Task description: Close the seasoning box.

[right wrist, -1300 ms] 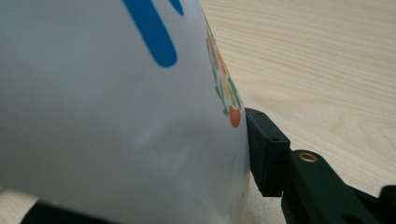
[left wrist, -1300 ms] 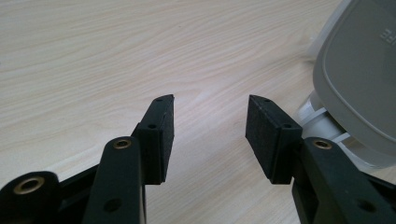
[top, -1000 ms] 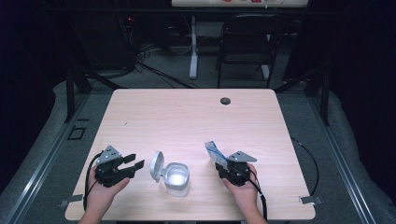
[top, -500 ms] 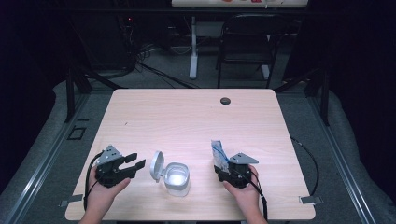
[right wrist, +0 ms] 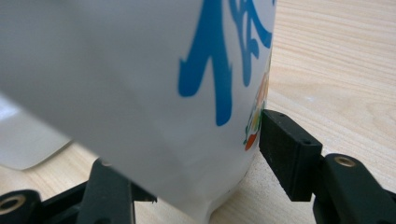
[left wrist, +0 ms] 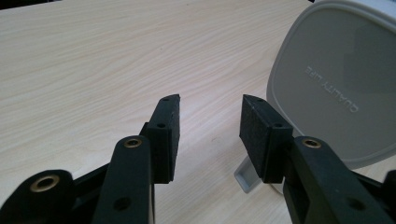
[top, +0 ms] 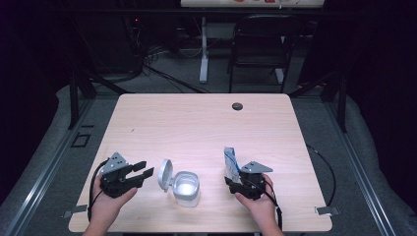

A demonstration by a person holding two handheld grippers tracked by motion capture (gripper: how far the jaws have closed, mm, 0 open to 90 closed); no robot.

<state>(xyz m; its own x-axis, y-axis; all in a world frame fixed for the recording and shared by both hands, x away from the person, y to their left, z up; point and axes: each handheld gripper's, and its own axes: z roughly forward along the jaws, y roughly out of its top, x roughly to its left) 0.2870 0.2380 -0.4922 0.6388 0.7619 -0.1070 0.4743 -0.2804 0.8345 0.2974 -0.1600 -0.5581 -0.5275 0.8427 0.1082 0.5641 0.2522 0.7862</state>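
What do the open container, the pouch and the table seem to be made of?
Container: probably matte grey-white plastic, moulded lettering on its lid. Pouch: likely glossy printed plastic film, creased, with blue characters. Table: pale wood-grain surface, possibly laminate.

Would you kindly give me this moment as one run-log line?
left gripper: open, jaws just closing, nothing between | right gripper: jaws just opening around pouch | container: lid open | table

White blue-printed pouch (top: 230,162) stands upright, apparently leaning, beside open grey container (top: 186,187).
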